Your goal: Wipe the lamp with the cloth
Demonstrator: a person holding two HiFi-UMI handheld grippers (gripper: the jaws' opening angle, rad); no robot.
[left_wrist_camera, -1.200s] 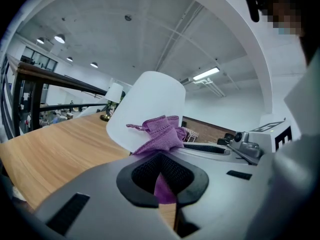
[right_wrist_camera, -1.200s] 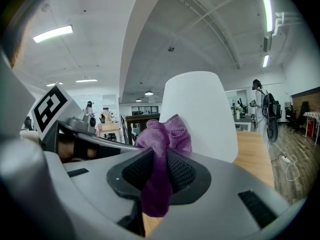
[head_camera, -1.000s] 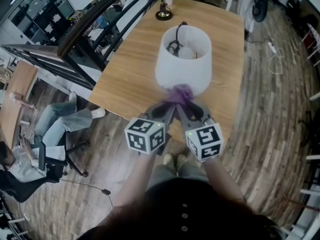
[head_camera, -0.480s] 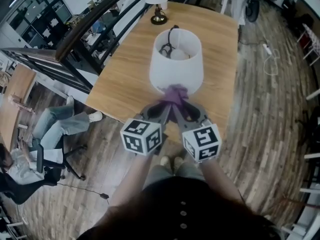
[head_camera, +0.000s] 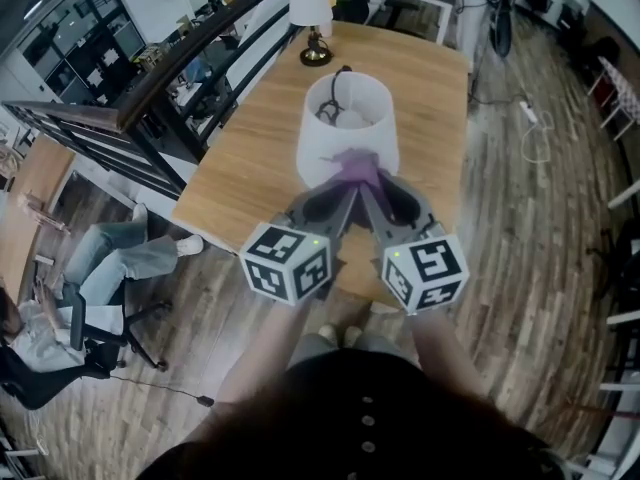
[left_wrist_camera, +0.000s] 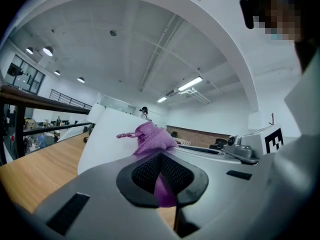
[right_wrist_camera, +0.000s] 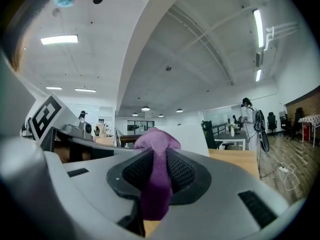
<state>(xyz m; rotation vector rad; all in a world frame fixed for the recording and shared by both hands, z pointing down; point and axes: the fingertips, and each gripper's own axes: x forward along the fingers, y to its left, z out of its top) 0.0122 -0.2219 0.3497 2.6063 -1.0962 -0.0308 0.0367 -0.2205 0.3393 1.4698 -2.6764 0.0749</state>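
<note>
- Left gripper (left_wrist_camera: 161,178): fingers closed on the purple cloth (head_camera: 356,168).
- Right gripper (right_wrist_camera: 159,176): fingers clamped on the same cloth.
- Cloth lies against the near side of the white lamp (head_camera: 345,118) shade.
- Lamp stands on the wooden tabletop (head_camera: 245,158).

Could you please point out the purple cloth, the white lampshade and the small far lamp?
purple cloth (head_camera: 357,171): head view, its bunched middle.
white lampshade (head_camera: 322,148): head view, outer wall, left side.
small far lamp (head_camera: 310,0): head view, its shade.
</note>
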